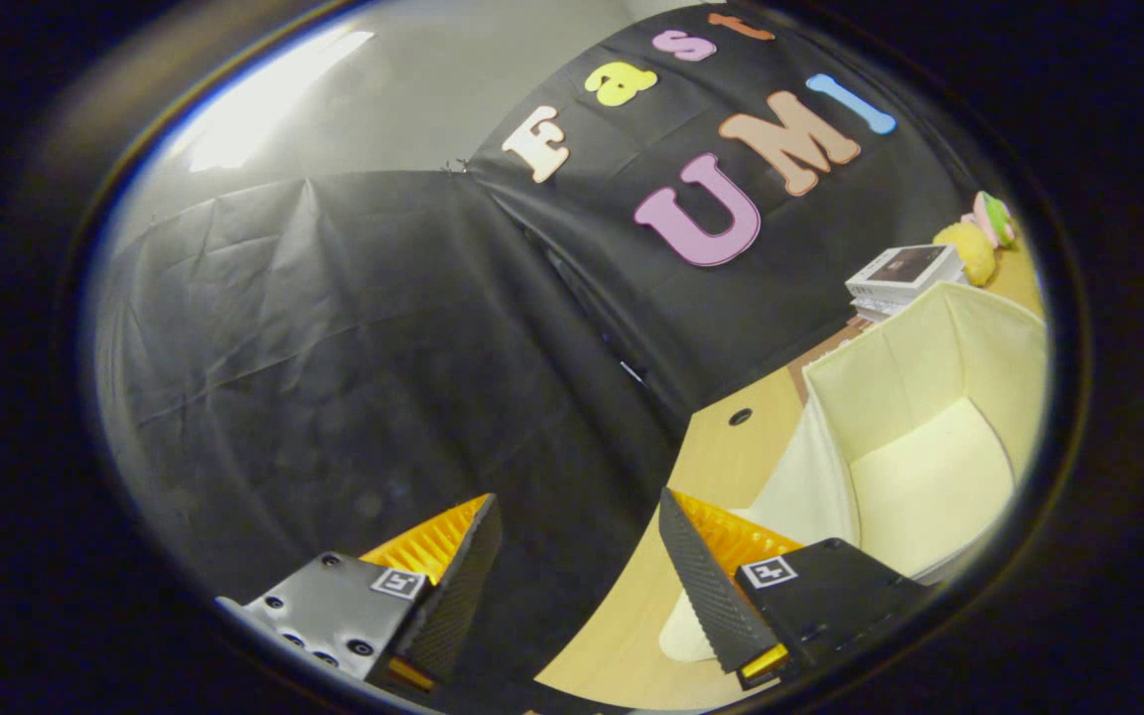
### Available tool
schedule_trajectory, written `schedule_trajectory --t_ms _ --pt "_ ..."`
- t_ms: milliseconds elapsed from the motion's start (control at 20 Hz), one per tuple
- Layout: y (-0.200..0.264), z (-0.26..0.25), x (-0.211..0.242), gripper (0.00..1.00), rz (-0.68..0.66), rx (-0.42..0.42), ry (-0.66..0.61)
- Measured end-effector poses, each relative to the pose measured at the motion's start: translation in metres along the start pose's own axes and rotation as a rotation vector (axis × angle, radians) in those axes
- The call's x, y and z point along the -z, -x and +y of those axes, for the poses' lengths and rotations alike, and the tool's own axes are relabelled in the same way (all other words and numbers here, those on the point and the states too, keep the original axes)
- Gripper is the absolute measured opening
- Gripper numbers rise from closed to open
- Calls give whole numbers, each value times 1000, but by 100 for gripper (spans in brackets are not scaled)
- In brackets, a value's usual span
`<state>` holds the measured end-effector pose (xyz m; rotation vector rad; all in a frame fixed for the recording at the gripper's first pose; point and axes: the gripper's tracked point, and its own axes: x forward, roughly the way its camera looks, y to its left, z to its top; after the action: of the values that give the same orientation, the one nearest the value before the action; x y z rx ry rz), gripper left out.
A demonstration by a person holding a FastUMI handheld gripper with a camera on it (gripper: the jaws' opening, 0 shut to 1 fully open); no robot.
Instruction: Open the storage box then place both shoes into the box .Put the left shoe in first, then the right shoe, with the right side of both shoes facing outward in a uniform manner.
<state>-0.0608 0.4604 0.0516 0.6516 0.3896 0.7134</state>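
Storage box (929, 427) open, right of tool (580, 551), tool spread, empty

**Tilted camera riding on the gripper, aimed at the booth wall**

The one camera sits on the gripper (577, 556) and looks forward along its jaws, which stand apart with nothing between them. It is rolled, so the surface (721, 457) slants up one side. It faces mostly the black cloth wall (334, 348), close by. The open storage box (929, 437) lies just beside and beyond the right jaw, near the lens.
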Motion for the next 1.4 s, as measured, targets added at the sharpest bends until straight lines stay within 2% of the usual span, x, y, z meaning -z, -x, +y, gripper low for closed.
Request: schedule_trajectory --t_ms 100,350,700,950,1100,1300,1400 --pt "13 -5 -13 99 -26 29 62" --pt "52 -33 -67 99 -118 155 175" --pt "98 -120 -131 99 -123 442 314" --pt "132 -213 -174 99 -49 697 378" --pt "148 -259 -187 99 14 806 380" --pt "174 -326 -176 96 175 987 424" --pt "180 -351 -160 94 271 1042 418"
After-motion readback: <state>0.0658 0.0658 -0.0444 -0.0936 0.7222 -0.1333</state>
